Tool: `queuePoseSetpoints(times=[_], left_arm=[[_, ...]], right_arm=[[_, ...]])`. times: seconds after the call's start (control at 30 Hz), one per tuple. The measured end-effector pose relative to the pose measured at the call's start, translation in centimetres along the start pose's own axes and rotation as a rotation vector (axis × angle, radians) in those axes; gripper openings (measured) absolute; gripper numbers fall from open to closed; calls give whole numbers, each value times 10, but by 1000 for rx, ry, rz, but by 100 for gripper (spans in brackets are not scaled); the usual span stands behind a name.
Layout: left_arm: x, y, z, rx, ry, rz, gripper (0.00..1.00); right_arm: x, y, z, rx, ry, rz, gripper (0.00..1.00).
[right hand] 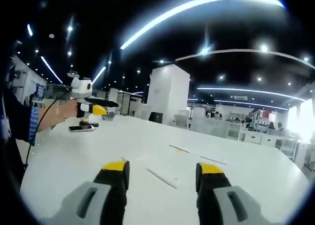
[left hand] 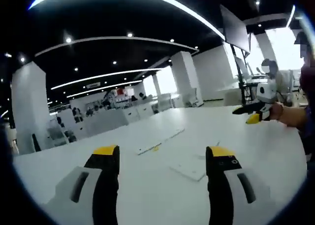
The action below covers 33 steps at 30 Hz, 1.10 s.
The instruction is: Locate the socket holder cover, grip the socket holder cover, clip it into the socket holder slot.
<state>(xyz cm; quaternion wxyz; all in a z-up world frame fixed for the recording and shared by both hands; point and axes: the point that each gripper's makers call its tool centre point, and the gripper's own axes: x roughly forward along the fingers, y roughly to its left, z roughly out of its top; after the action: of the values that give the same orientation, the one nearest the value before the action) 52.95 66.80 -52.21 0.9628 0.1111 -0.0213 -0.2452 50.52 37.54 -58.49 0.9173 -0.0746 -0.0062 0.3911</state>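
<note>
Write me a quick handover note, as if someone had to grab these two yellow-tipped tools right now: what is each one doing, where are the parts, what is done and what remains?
Left hand-held gripper: open, empty, hovering above the white table.
Right hand-held gripper: open, empty, also above the table.
Parts: flat white pieces lie on the table ahead of the jaws, a long strip and a flat panel in the left gripper view; a thin strip in the right gripper view. Which is the socket holder cover is too small to tell.
Done: nothing gripped yet.
Left: find the cover, grip it, clip it into the socket holder slot.
</note>
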Motion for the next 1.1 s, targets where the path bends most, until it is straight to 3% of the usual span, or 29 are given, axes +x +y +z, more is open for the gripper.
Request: queuePoseSetpoints(times=[0.1,0.27,0.33,0.5,0.6,0.87,1.1], left_arm=[[-15,-3,-13,-38,-33,46,73],[-35,-11,-20,-256,-182,42,80],[-38,-6,-24,-298,-226,53,82],[-38,-6,-55,-244,-90,84,83],[-33,-14,-51,-313,-113,61,83],[-19,-18,-52,-290,-91,54,82],[-17,-10,-59,-287,-62,77,82]], right_arm=[[-6,-5,6,-20,-34,-23,56],[-20,-11,21,41,-145,-59,59],[-23,-16,21,69,-164,-77,63],[-23,-27,9,100,-146,-119,65],[-22,-33,3,99,-117,-135,64],[-18,-40,-4,88,-80,-134,64],[-16,-44,1,102,-96,-143,63]])
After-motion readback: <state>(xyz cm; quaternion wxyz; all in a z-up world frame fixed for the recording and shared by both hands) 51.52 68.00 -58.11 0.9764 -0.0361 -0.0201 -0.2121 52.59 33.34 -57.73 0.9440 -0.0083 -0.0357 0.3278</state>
